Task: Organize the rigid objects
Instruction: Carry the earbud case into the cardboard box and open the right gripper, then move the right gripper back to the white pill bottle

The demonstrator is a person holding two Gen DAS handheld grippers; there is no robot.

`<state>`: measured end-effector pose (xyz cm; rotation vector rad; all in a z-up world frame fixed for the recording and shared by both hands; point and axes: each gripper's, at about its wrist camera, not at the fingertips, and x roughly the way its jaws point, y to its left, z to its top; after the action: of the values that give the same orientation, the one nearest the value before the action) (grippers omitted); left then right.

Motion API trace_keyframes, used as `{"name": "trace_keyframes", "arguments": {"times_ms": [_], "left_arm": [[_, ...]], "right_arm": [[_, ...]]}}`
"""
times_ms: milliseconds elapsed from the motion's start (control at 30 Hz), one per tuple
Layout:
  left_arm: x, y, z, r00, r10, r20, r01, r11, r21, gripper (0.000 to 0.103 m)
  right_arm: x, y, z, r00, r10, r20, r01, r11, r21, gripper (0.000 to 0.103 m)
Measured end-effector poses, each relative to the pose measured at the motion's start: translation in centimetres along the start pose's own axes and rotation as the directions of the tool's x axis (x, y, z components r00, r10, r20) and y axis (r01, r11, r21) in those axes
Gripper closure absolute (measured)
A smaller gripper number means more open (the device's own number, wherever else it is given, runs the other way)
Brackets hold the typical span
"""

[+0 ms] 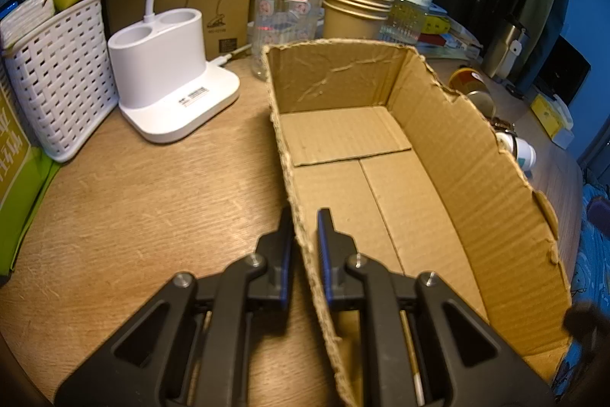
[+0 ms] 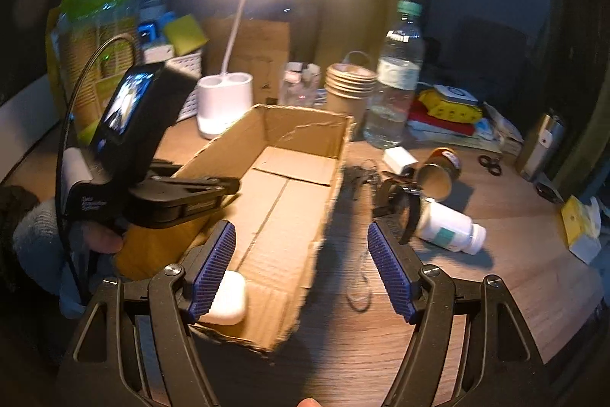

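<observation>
The left gripper (image 1: pixel 305 235) had its jaws clamped on the near left wall of the cardboard box (image 1: pixel 381 155), one jaw outside and one inside, steadying it on the wooden table (image 1: pixel 152 201). The box's long axis ran away from both cameras toward the desk lamp base (image 1: pixel 171 79). The right gripper (image 2: pixel 301 266) hovered over the box's near right corner with its jaws wide apart and holding nothing. A small white case (image 2: pixel 228 296) lay inside the box at its near end, touching the left jaw.

The loose things lay to the right of the box: a white pill bottle (image 2: pixel 450 227) on its side, its long axis pointing right and slightly toward the camera, a tipped brown jar (image 2: pixel 442 174) behind it, and a dark watch (image 2: pixel 400 205) between. The right gripper was clearly nearer to these. The table between box wall and bottle looked open, though a faint clear object lay there; I could not tell what.
</observation>
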<state>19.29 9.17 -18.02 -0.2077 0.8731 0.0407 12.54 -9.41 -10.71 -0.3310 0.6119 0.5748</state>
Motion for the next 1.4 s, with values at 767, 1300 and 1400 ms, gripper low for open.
{"name": "trace_keyframes", "arguments": {"times_ms": [767, 1300, 1400], "left_arm": [[0.0, 0.0, 0.0, 1.000, 0.000, 0.000, 0.000, 1.000, 0.000, 0.090], [0.0, 0.0, 0.0, 1.000, -0.002, 0.000, 0.002, 1.000, 0.000, 0.090], [-0.1, -0.1, 0.1, 1.000, -0.004, 0.000, 0.004, 1.000, 0.000, 0.090]], "right_arm": [[2.5, -11.4, -2.7, 0.974, -0.223, -0.028, 0.223, 0.945, 0.240, 0.028], [6.3, -16.4, -3.2, 0.982, -0.174, -0.079, 0.189, 0.943, 0.273, 0.028], [6.8, -17.0, -2.7, 0.978, -0.191, -0.084, 0.206, 0.948, 0.241, 0.028]]}}
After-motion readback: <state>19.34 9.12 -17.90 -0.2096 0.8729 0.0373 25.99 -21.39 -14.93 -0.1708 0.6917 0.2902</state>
